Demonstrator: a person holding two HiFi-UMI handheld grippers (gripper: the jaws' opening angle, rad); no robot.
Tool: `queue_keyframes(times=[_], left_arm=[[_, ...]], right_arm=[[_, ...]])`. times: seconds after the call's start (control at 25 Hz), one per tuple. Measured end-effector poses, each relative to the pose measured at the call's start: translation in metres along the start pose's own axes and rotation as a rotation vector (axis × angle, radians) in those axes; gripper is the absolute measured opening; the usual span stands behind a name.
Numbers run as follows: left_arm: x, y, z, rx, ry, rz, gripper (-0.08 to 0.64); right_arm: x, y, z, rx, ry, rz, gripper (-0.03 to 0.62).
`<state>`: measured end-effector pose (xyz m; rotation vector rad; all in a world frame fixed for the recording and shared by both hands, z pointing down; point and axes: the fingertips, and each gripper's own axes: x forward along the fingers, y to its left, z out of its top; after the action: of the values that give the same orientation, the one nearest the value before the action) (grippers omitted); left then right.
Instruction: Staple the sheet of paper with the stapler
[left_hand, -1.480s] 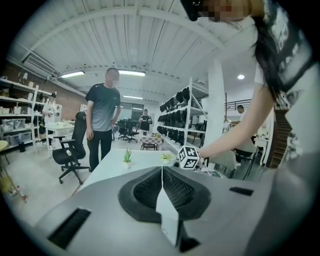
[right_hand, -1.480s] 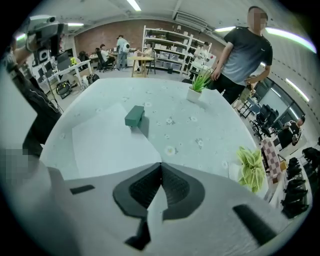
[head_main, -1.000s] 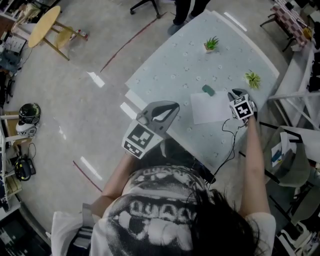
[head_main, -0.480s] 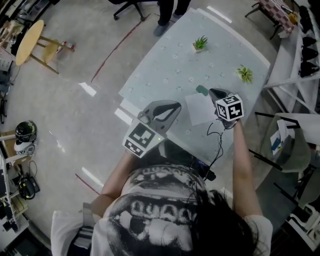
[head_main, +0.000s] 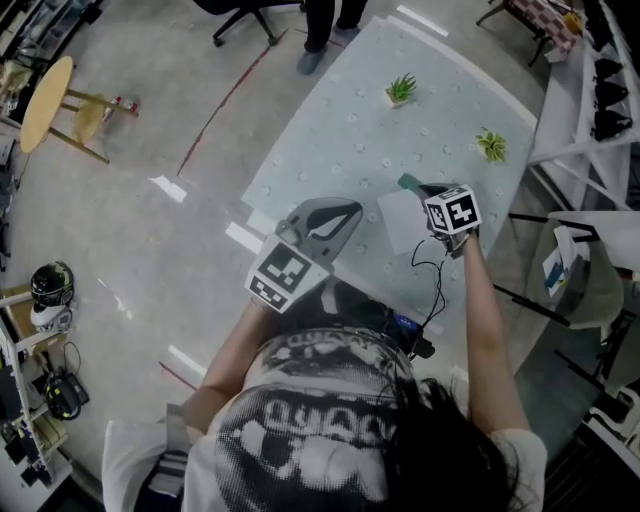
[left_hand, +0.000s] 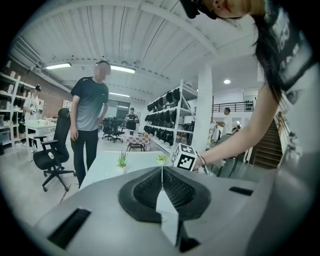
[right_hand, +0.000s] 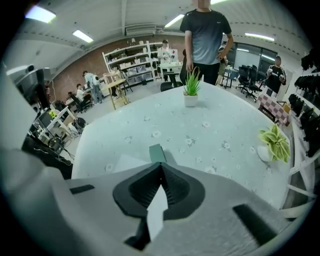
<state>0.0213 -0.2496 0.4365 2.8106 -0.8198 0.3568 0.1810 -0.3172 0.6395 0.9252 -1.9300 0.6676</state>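
Evidently mid-approach: right gripper (right_hand: 161, 167) closed, empty, over sheet (head_main: 393, 222) by near edge of table (head_main: 350, 130), just short of stapler (head_main: 408, 183) at sheet's far edge; left gripper (left_hand: 162, 170) closed, empty, by the same table edge; next, sheet corner into stapler, then press.

We see a bright room, lit by long ceiling lamps (left_hand: 59, 65). The shiny floor (head_main: 130, 270) shows white glare spots. Both gripper views bend round and go dark at their edges. Far things look a bit fuzzy.
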Motion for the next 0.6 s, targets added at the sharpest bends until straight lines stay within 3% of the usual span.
queue_keyframes(times=[0.16,0.32,0.6], left_arm=[[-0.001,0.004,-0.002,-0.006,-0.003,-0.023,0.005],[0.002,0.008,-0.008,-0.018,0.0,-0.046,0.005],[0.011,0.017,-0.019,-0.05,0.003,-0.064,0.005]], right_arm=[[0.004,-0.001,-0.002,0.021,0.139,0.032,0.0],[0.007,0.0,0.0,-0.044,0.289,0.047,0.0],[0.012,-0.003,-0.002,-0.016,0.312,0.024,0.001]])
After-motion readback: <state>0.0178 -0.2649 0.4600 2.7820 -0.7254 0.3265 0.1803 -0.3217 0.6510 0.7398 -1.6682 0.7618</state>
